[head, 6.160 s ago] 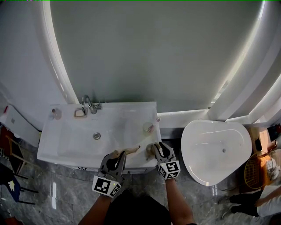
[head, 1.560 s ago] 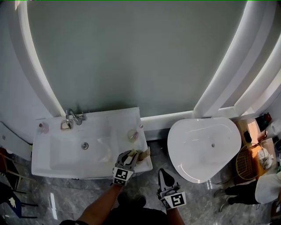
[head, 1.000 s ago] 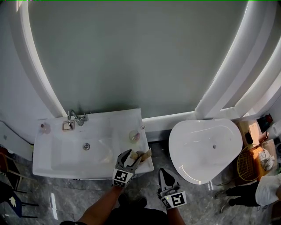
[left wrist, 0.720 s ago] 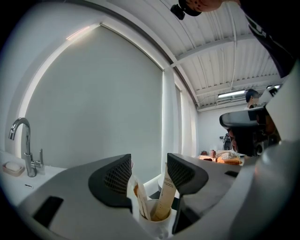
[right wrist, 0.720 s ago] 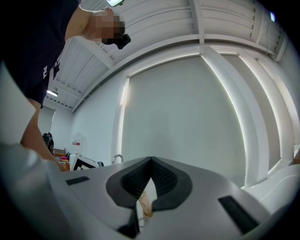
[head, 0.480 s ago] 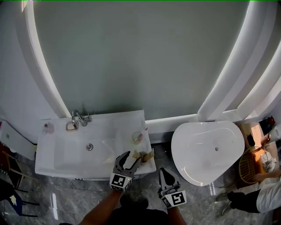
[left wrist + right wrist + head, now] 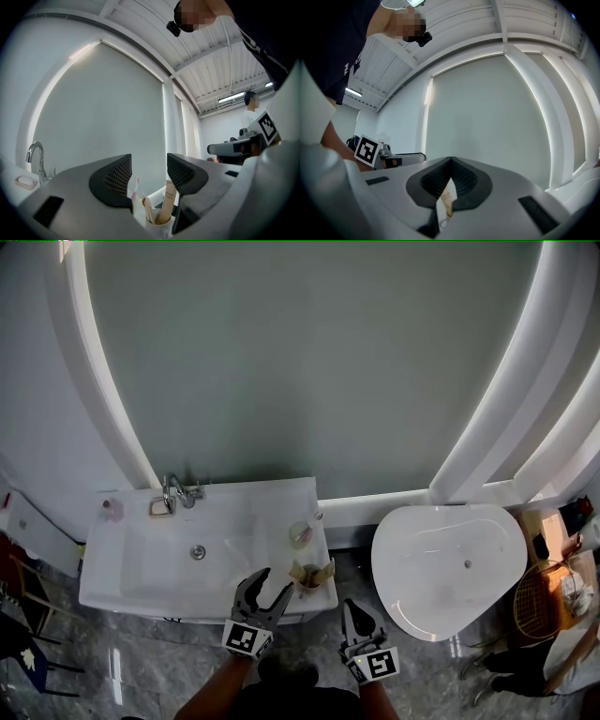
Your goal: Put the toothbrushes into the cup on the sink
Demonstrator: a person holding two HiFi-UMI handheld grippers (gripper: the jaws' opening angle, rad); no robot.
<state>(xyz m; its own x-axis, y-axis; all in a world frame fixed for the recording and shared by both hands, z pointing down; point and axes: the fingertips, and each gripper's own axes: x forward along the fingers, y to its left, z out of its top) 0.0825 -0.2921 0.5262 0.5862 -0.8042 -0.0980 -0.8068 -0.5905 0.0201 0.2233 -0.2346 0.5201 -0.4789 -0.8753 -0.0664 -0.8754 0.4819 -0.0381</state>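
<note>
A white cup [image 7: 312, 576] with several tan paper-wrapped toothbrushes stands on the front right corner of the white sink [image 7: 141, 568]. Behind it a second cup [image 7: 299, 534] holds a pink toothbrush. My left gripper [image 7: 275, 582] hangs open just left of the front cup, apart from it, with nothing between its fingers. In the left gripper view the front cup [image 7: 161, 220] and its wrapped toothbrushes [image 7: 168, 201] show between the open left gripper [image 7: 149, 173] jaws, the pink toothbrush [image 7: 137, 186] behind. My right gripper [image 7: 350, 607] is shut, off the sink's front right. Through the right gripper [image 7: 451, 161] gap a wrapped toothbrush [image 7: 446, 202] shows.
A chrome faucet [image 7: 178, 491], a soap dish [image 7: 161, 508] and a small bottle [image 7: 112, 510] line the sink's back edge. A large white rounded basin [image 7: 450, 563] stands to the right, with a wicker basket [image 7: 548, 594] and a person beyond it. Grey marble floor lies below.
My left gripper has drawn back and upward from the front cup, its jaws staying open and empty. The right gripper has kept still and shut.
</note>
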